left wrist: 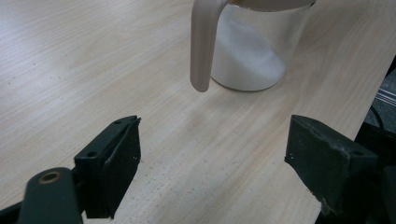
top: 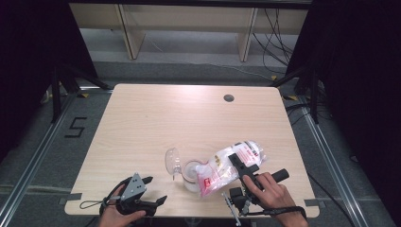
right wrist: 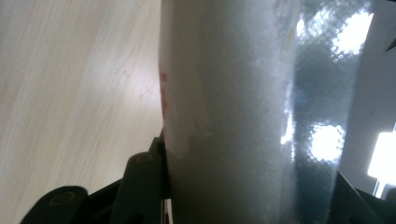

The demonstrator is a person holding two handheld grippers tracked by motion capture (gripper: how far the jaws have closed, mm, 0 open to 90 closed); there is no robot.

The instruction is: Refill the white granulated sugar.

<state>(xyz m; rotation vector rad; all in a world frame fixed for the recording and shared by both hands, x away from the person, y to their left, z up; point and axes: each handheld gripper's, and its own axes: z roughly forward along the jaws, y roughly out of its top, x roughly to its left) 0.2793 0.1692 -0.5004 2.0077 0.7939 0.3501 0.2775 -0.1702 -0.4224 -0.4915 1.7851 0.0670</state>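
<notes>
Right hand pose: the right hand (top: 269, 191) reached in from the bottom edge and held the right claw (top: 241, 165) pointing away over the near right part of the worktop (top: 156, 118)
Right claw state: clamped on the bag (top: 231, 165), its jaws pressed against the two sides of the plastic; in the right gripper view the bag (right wrist: 233, 112) stood between the jaws, packed with white grains
Left hand pose: the left hand (top: 116, 215) rested low at the near left edge, with the left claw (top: 153, 191) aimed right towards the jug
Left claw state: jaws spread wide with nothing between them, only bare wood in the gap in the left gripper view
Count: one bag, one jug, two claws, two hands
Bag position: tilted, its lower end over the mouth of the jug (top: 189, 175), its upper end up and to the right
Jug position: upright near the front edge, between the two claws, lid flipped open to the left; in the left gripper view the jug (left wrist: 254, 51) sat ahead of the open jaws, apart from them, handle (left wrist: 203, 44) towards the camera, white powder heaped inside
</notes>
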